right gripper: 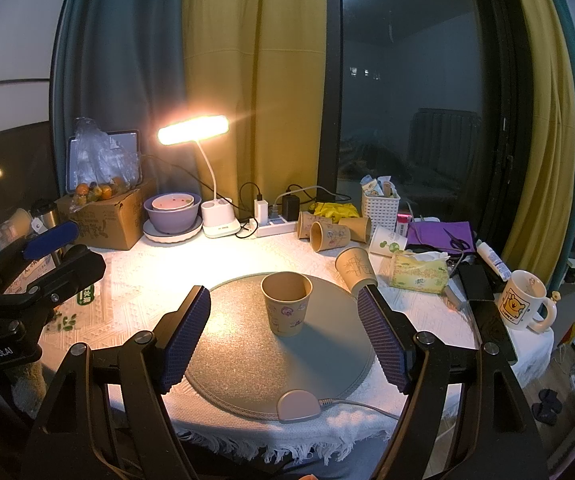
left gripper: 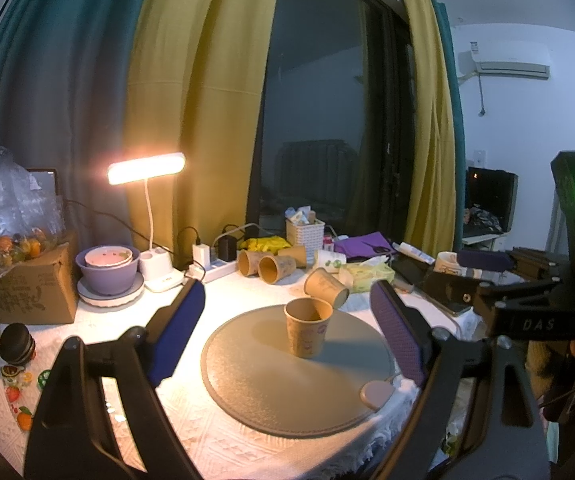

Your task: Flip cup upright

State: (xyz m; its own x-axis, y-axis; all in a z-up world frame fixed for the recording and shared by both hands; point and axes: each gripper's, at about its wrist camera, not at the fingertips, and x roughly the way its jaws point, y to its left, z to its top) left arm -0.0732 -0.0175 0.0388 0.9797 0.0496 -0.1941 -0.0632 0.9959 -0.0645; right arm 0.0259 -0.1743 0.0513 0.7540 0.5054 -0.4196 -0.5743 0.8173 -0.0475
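On the far left, a clear plastic bag (right gripper: 99,160) covers most of the tablet (right gripper: 105,158) behind it, so I cannot make out its screen. Next comes the lamp (right gripper: 193,130), whose glare washes out the cloth near it. My left gripper (left gripper: 287,328) has its fingers wide apart and holds nothing; the cup (left gripper: 308,327) stands upright on the round mat (left gripper: 255,384), between the pads but apart from both. My right gripper (right gripper: 283,336) is spread the same way, touching nothing. Its right finger (right gripper: 383,340) hides the bottom of a paper cup lying on its side (right gripper: 355,268). On the right, the mug (right gripper: 525,300) stands near the table edge.
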